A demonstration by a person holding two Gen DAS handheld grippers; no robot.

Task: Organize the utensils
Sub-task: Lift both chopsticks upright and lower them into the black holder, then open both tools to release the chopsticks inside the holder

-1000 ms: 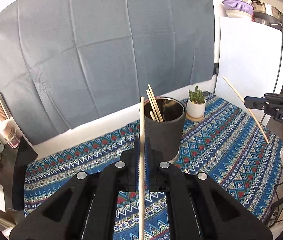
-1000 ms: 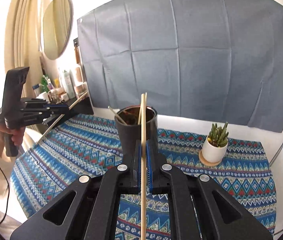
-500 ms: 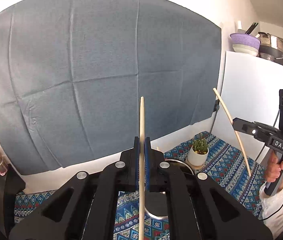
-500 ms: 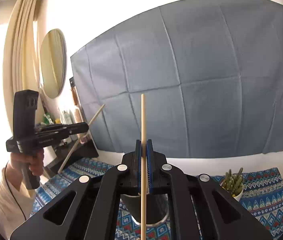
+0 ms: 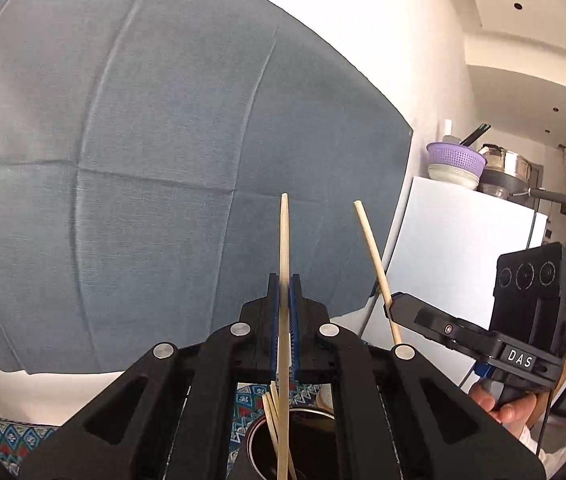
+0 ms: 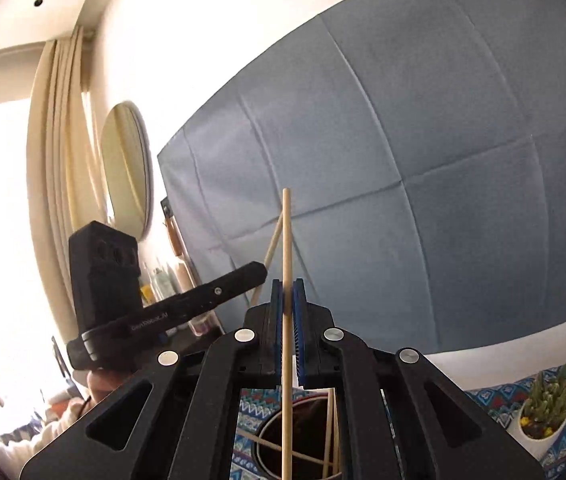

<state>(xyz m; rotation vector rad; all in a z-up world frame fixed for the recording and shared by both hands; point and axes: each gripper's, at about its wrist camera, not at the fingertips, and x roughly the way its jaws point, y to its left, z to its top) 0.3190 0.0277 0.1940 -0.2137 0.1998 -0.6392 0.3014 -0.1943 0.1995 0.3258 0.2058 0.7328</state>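
Grey-blue backdrop cloth (image 5: 163,180) — creased, hung on the white wall, filling most of both wrist views.

White refrigerator (image 5: 455,248) — right of the cloth in the left wrist view; a purple colander (image 5: 455,159) and metal pots sit on top.

Cream curtain (image 6: 59,184) and oval mirror (image 6: 127,168) — left of the cloth in the right wrist view.

Patterned blue tablecloth (image 6: 495,394) — glimpsed low in both views, beneath the grippers.

Left gripper (image 5: 283,292) — blue pads together, clamped on an upright wooden chopstick (image 5: 284,240); its lower end reaches down into the holder's mouth.

Right gripper (image 6: 287,296) — pads likewise pressed on a second chopstick (image 6: 287,240), upright, its lower end also over the holder opening. In the left wrist view this gripper sits just right of the left one, its stick tilted.

Dark cylindrical utensil holder (image 5: 307,440) — directly below both grippers, several chopsticks already leaning inside.

Small cactus in white pot (image 6: 543,412) — on the tablecloth, right of the holder.
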